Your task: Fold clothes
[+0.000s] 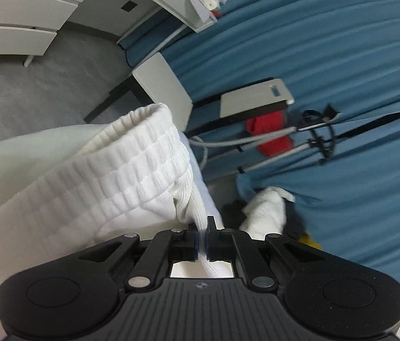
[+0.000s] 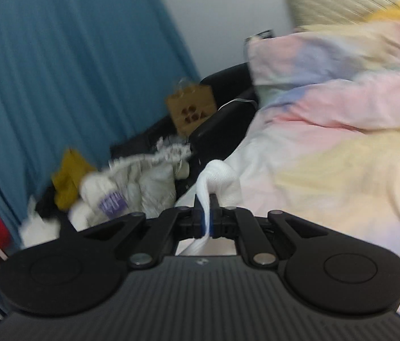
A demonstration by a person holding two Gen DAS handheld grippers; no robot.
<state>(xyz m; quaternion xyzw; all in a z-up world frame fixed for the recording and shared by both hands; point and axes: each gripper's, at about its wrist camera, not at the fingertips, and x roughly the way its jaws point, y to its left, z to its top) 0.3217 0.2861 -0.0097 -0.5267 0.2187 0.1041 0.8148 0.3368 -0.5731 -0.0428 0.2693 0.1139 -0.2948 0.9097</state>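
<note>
A white ribbed knit garment [image 1: 109, 176] fills the left and middle of the left wrist view, its thick ribbed band bunched up in front of the camera. My left gripper [image 1: 202, 227] is shut on a fold of this white cloth, which passes down between the jaws. In the right wrist view my right gripper [image 2: 207, 213] is shut on another bunched part of the white garment [image 2: 218, 183], held above the bed. The rest of the garment between the two grippers is hidden.
A bed with a pastel pink, yellow and blue duvet [image 2: 327, 130] lies at the right. Blue curtains [image 1: 327, 56] hang behind. A pile of clothes [image 2: 131, 182], a brown paper bag [image 2: 191, 110], a white desk [image 1: 29, 20], a stool [image 1: 165, 91] and a red item [image 1: 270, 130] stand around.
</note>
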